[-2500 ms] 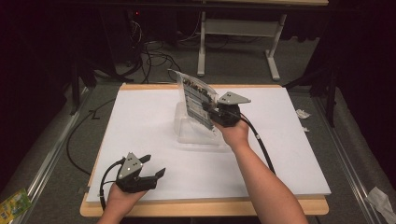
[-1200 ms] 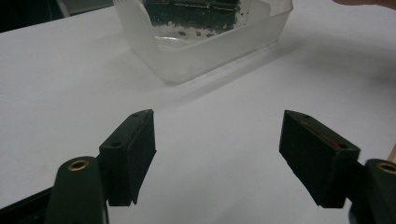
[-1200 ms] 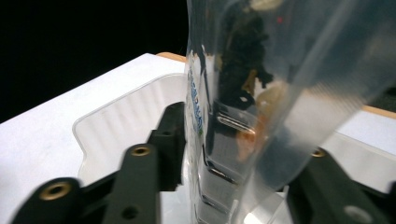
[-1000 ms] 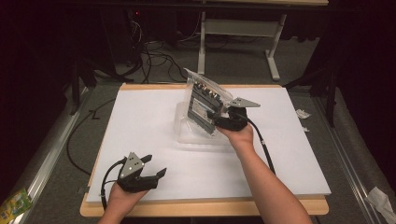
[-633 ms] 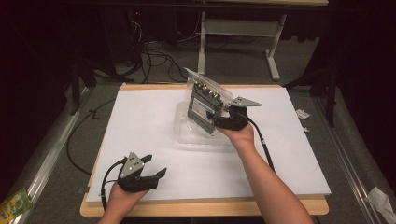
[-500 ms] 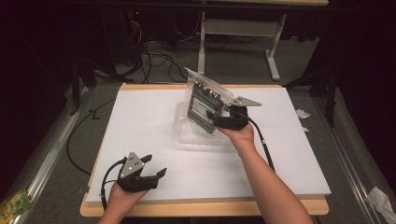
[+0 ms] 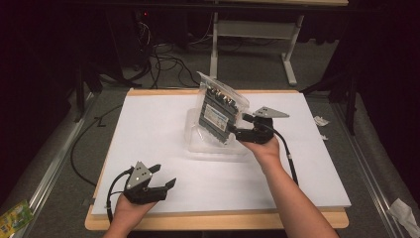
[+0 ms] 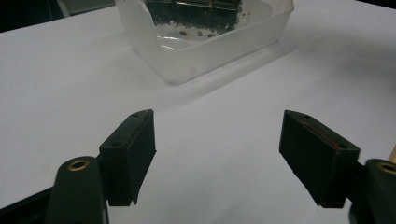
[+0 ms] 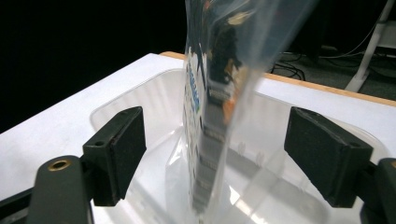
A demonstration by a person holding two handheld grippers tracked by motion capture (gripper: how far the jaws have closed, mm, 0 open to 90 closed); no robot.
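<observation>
A clear plastic bag (image 7: pixel 218 110) with a dark, labelled part inside stands tilted in a clear plastic tub (image 7: pixel 214 147) at the middle of the white table. My right gripper (image 7: pixel 236 130) is just right of the bag. Its jaws have just been opening; in the right gripper view the bag (image 9: pixel 212 93) stands between them, and neither pad touches it (image 9: pixel 217 123). My left gripper (image 7: pixel 164 175) rests open near the front left edge with nothing in it. Its own view (image 8: pixel 217 140) looks over bare table to the tub (image 8: pixel 201 46).
The white sheet (image 7: pixel 148 129) covers a wooden tabletop (image 7: pixel 218 220). Cables (image 7: pixel 163 59) and a desk frame (image 7: pixel 252 29) lie on the floor beyond the far edge. Scraps of paper (image 7: pixel 321 121) lie on the floor to the right.
The bag was set down into the tub, then the right gripper's jaws spread off it and the hand drew back a little to the right. The left gripper kept still.
</observation>
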